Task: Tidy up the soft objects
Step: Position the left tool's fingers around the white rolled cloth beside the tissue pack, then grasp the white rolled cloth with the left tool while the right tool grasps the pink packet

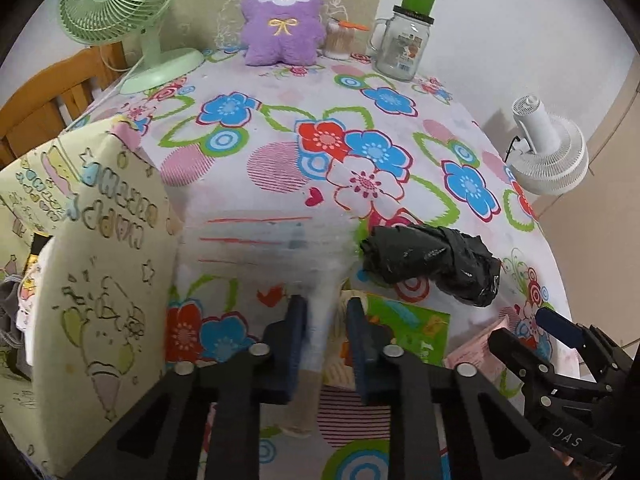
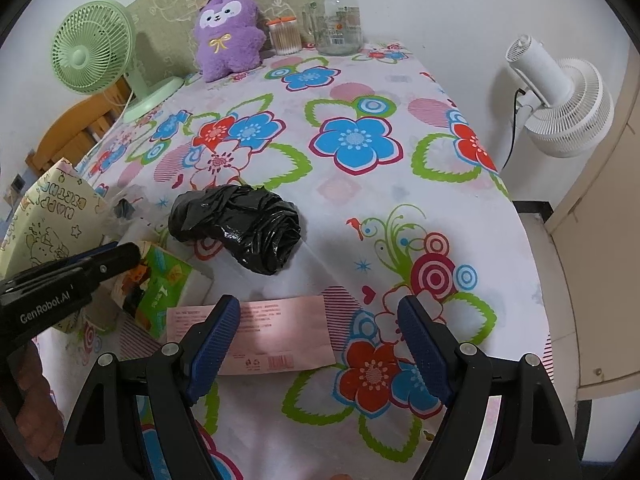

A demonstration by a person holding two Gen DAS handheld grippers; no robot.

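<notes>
Progress looks slight: left gripper (image 1: 326, 320) seemingly pinches a clear packet (image 1: 320, 280); right gripper (image 2: 320, 344), wide, empty; black bag roll (image 2: 240, 228) beyond its fingertips.

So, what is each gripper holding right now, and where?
Left gripper appears shut on the translucent plastic bag, at its near edge. Right gripper is open, holding nothing.
</notes>
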